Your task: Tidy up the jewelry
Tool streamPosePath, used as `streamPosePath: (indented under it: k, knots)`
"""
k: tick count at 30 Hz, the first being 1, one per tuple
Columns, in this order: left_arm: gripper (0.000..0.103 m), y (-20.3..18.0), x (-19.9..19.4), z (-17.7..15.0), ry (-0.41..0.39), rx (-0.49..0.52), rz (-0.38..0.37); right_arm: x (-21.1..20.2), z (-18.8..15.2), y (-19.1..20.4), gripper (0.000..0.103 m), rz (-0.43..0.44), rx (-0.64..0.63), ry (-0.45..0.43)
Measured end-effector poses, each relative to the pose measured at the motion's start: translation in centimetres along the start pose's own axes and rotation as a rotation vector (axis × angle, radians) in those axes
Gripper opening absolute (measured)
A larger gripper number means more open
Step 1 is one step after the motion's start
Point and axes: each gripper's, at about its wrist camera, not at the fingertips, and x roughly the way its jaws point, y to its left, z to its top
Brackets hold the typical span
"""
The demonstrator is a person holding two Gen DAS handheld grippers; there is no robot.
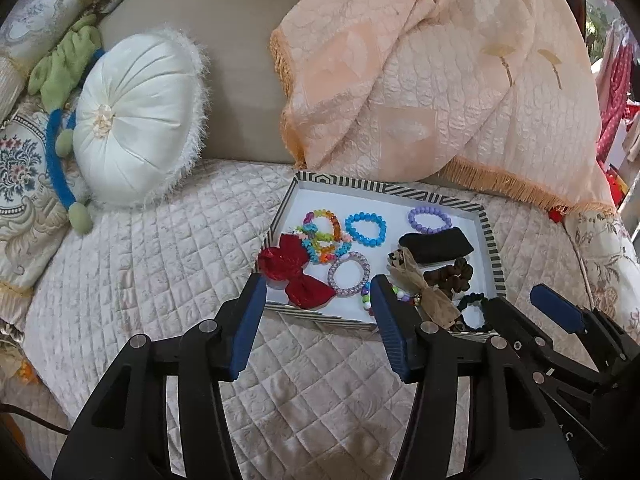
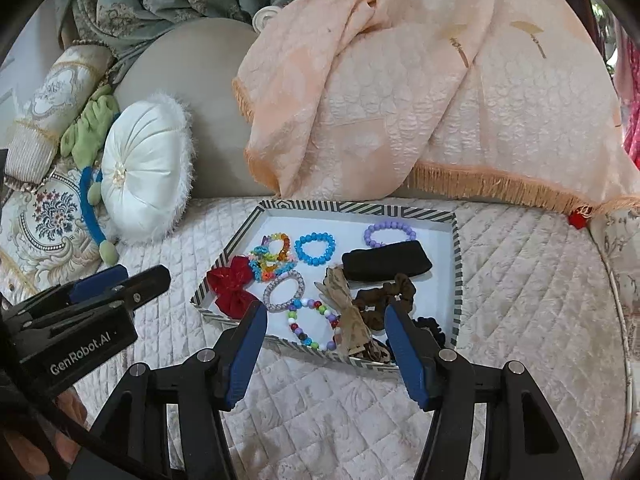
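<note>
A striped-rim tray (image 1: pixel 490 240) (image 2: pixel 360 208) lies on the quilted cushion. It holds a red bow (image 1: pixel 294 270) (image 2: pixel 232 286), a blue bead bracelet (image 1: pixel 349 224), a purple one (image 1: pixel 412 220), rainbow bracelets (image 1: pixel 324 240), a black pouch (image 1: pixel 436 245), a brown scrunchie (image 2: pixel 384 296) and a tan ribbon (image 2: pixel 348 312). My left gripper (image 1: pixel 318 284) hangs open above the tray's near left edge, nothing between its fingers. My right gripper (image 2: pixel 326 308) is open over the near right part, also holding nothing.
A round white pillow (image 1: pixel 136 120) leans at the back left by patterned cushions. A peach fringed throw (image 1: pixel 440 80) drapes over the backrest behind the tray. Quilted seat (image 2: pixel 520 300) stretches right of the tray and in front of it.
</note>
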Motion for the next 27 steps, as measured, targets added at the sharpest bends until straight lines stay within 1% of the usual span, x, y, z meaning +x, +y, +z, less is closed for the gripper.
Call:
streamPosePath:
  k: [11,27]
  knots:
    - [0.055,0.16,-0.68,-0.50,-0.008,-0.008,-0.016,-1.02,-0.41,0.40,0.059,-0.018,-0.010,-0.010]
    - [0.055,0.30,-0.49,-0.78,-0.009,-0.013,-0.018,-0.33,-0.77,0.09,0.061,-0.031,-0.006,0.013]
